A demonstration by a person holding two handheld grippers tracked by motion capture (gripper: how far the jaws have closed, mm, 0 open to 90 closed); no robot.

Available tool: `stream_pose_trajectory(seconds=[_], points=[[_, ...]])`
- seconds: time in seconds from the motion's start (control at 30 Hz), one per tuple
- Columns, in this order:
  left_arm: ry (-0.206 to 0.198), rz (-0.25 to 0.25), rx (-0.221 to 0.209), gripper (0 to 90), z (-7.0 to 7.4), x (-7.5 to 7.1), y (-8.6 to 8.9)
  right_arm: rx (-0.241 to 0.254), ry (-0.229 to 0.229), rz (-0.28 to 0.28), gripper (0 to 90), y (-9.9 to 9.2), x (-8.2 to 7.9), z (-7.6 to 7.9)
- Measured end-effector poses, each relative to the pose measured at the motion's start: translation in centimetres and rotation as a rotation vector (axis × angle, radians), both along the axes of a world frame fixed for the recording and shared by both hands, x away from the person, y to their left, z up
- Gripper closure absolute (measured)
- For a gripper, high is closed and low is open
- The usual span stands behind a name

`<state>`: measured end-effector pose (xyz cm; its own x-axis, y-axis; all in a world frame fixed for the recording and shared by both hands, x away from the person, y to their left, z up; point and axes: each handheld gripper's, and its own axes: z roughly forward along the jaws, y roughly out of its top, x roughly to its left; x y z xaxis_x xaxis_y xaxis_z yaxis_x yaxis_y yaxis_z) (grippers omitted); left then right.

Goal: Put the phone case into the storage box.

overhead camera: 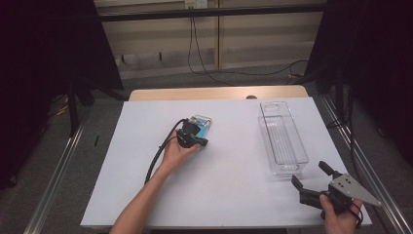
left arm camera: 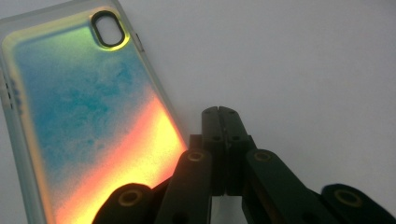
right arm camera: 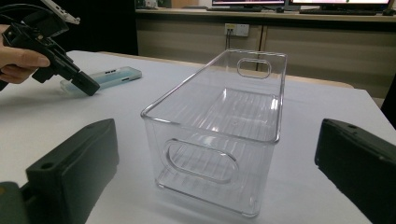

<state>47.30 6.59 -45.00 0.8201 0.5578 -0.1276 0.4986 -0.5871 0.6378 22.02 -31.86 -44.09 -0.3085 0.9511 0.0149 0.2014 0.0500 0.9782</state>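
Phone case (left arm camera: 88, 116): lying flat on white table (overhead camera: 229, 170), iridescent blue-orange back being revealed in left gripper view. Left gripper (left arm camera: 223, 114): jaws closed, empty, beside case. Right gripper (right arm camera: 215, 154): being held open before clear bin (right arm camera: 219, 126). No legible writing.

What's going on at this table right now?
A person works at a white table with a gripper in each hand. The left gripper, jaws shut and holding nothing, has its tips beside a colourful phone case lying flat on the table. The right gripper sits open near the table's front corner, pointing at an empty clear bin. The case is not yet picked up.
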Motion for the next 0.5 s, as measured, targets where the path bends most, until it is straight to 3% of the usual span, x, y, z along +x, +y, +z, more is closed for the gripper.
stream_pose_trajectory(seconds=[0.5], points=[[0.001, -0.004, 0.013, 90.0, 0.12, -0.19, 0.34, -0.002, 0.0, 0.002, 0.0, 0.0, -0.05, 0.0]])
